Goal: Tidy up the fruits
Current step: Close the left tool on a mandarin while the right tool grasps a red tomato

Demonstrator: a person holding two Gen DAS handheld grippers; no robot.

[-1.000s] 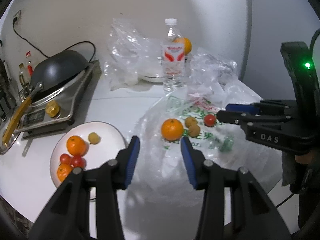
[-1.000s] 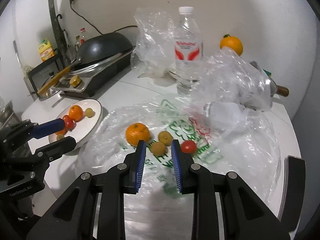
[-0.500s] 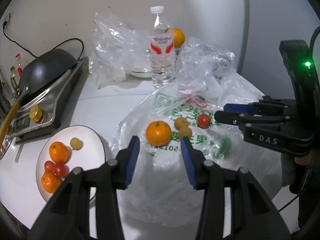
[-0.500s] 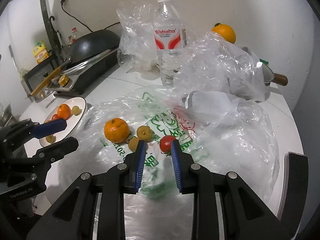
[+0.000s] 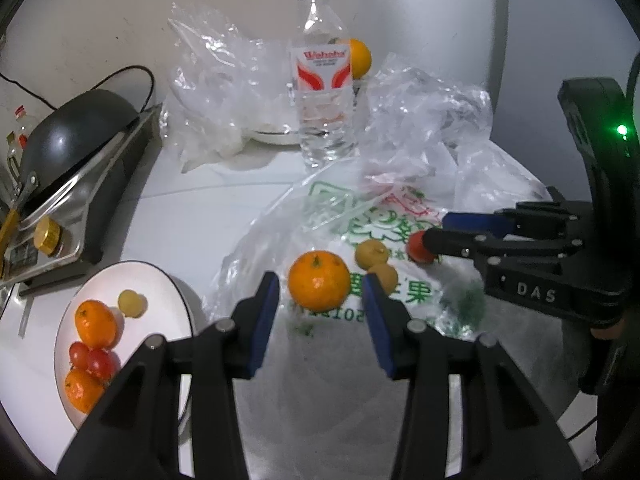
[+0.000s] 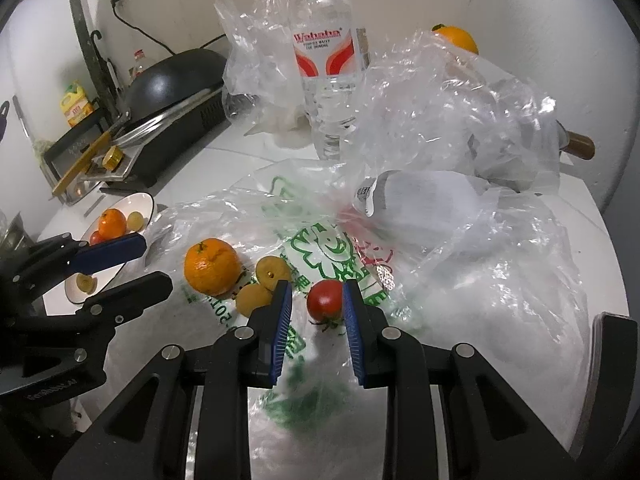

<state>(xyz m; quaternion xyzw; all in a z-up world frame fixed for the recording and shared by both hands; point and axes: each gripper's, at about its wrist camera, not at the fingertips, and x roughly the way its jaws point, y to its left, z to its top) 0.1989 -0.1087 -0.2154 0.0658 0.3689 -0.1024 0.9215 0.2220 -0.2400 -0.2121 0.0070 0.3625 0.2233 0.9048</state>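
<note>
On a printed clear plastic bag (image 5: 400,300) lie a mandarin (image 5: 319,286), two small yellow-brown fruits (image 5: 372,254) and a red tomato (image 6: 325,300). My left gripper (image 5: 320,282) is open, and the mandarin sits just ahead of its blue pads without touching them. My right gripper (image 6: 316,286) holds a narrow gap, and the tomato lies at its fingertips, not pinched. From the left wrist, the right gripper (image 5: 436,229) comes in from the right and half hides the tomato (image 5: 418,248). A white plate (image 5: 168,280) at the left holds two mandarins, small tomatoes and a pale fruit.
A water bottle (image 5: 322,80) stands behind the bag, with an orange (image 5: 360,58) behind it. Crumpled clear bags (image 5: 424,120) pile up at the back and right. A black wok on a stove (image 5: 68,140) fills the left. The table's edge runs close on the right (image 6: 608,240).
Both grippers have come forward and down towards the fruit on the bag. The mandarin now lies at the left tips and the tomato at the right tips. Neither jaw gap has changed.
</note>
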